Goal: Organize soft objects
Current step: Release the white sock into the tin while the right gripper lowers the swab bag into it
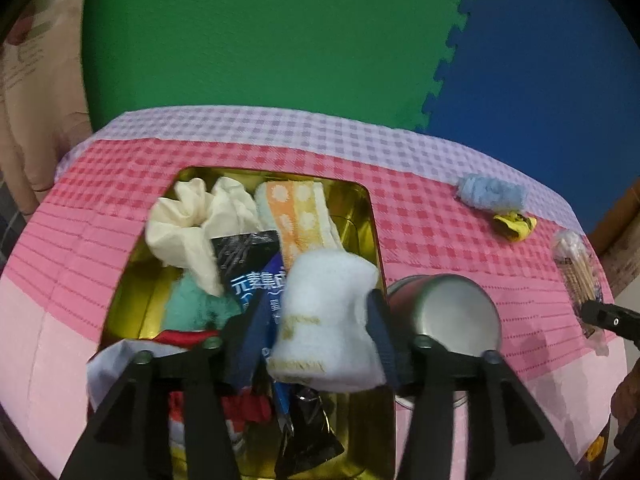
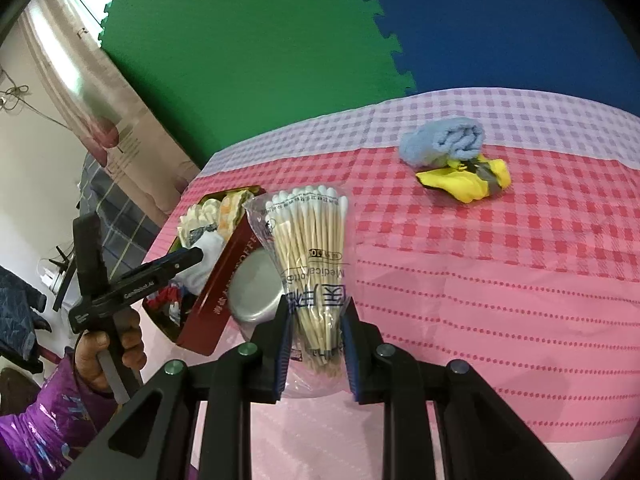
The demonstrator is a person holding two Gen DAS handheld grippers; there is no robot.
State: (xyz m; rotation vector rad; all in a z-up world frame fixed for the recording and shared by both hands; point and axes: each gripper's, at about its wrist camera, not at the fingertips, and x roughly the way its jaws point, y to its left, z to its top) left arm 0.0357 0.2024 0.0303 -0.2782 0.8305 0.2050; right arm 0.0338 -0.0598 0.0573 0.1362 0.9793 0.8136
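Observation:
My left gripper (image 1: 320, 328) is shut on a white sock (image 1: 328, 312) and holds it over the gold-lined tin box (image 1: 360, 216). The box holds cream gloves (image 1: 188, 216), an orange dotted towel (image 1: 300, 216), a teal cloth (image 1: 192, 304) and dark packets. My right gripper (image 2: 316, 344) is closed around a bag of cotton swabs (image 2: 312, 248) resting on the table. A light blue towel (image 2: 444, 144) and a yellow cloth (image 2: 468, 180) lie at the far right of the table; they also show in the left wrist view, the towel (image 1: 492, 192) behind the cloth (image 1: 514, 226).
A metal cup (image 1: 448, 312) lies on its side just right of the box, whose red outer wall (image 2: 216, 292) faces the right wrist view. A pink and purple checked cloth (image 2: 500, 260) covers the table. Green and blue foam mats (image 1: 280, 40) stand behind.

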